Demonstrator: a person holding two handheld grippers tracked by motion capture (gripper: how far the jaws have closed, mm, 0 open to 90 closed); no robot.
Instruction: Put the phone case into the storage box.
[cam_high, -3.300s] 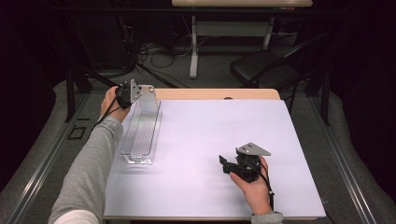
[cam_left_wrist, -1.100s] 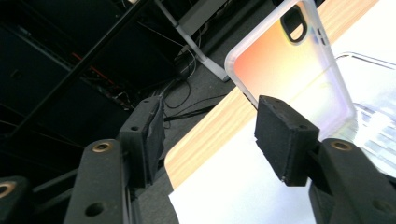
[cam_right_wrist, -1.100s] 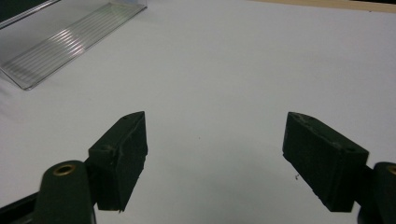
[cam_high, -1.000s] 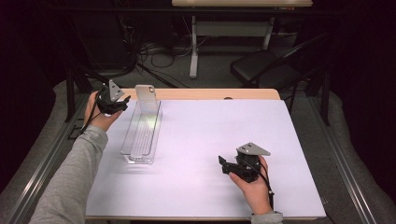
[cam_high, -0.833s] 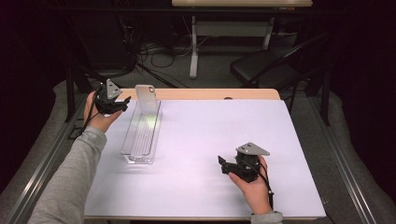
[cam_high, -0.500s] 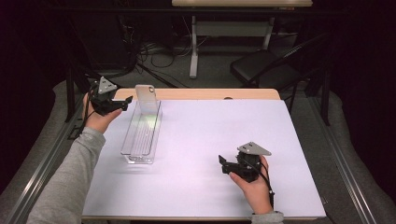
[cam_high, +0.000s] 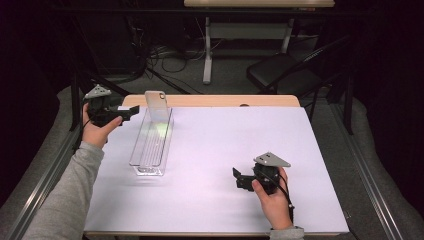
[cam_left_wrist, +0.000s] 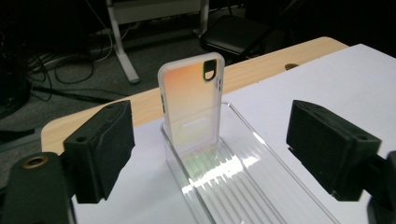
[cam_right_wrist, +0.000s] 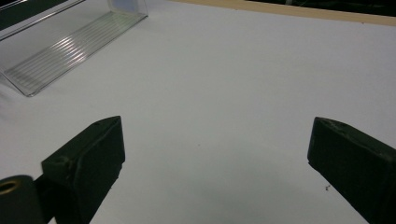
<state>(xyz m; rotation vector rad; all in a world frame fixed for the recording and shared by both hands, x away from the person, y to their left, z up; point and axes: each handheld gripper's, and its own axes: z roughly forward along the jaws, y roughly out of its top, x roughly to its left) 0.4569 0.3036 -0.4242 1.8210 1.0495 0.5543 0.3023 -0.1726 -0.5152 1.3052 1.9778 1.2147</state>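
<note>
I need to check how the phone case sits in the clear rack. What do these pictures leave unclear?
- Phone case: bottom edge blurred behind the clear rack wall, left gripper view; which groove holds it is unclear.
- Phone case, right gripper view: cut off by the top edge.
- Rack grooves, high view: too small to count.

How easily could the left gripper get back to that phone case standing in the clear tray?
Probably easily: the left gripper hangs open beside the phone case, nothing between them, at the clear tray end.
</note>
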